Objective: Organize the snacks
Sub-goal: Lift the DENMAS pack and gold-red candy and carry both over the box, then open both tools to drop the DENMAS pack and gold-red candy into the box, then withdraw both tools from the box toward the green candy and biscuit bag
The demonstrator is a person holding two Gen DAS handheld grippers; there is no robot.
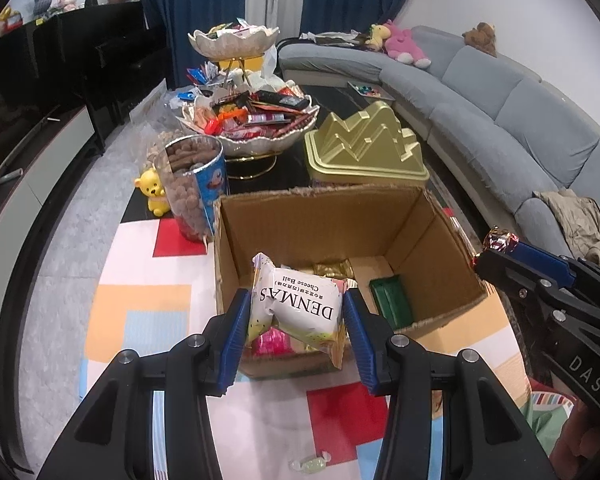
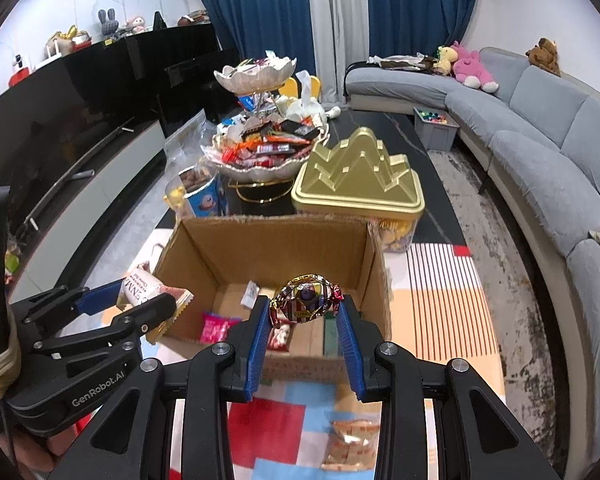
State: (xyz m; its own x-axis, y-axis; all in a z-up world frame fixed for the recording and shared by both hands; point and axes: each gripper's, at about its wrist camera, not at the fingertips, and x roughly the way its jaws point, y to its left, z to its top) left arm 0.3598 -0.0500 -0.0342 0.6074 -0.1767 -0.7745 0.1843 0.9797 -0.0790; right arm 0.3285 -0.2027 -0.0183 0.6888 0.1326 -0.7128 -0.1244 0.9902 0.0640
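Over the open brown cardboard box (image 1: 324, 216), the left tool (image 1: 296, 312) is clamped on a white Denmas cheese-ball packet (image 1: 300, 304); the right tool (image 2: 305, 312) is clamped on a shiny foil-wrapped candy (image 2: 306, 300).

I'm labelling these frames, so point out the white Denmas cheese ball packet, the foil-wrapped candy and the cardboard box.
White Denmas cheese ball packet (image 1: 300, 304): left wrist view, printed front.
Foil-wrapped candy (image 2: 306, 298): right wrist view, shiny middle.
Brown cardboard box (image 1: 324, 220): left wrist view, inner back wall.

The cardboard box (image 1: 332, 240) stands open-topped, with bare floor at its back right corner. A gold tin (image 1: 364, 148) and snack tub (image 1: 192, 184) crowd its far wall.
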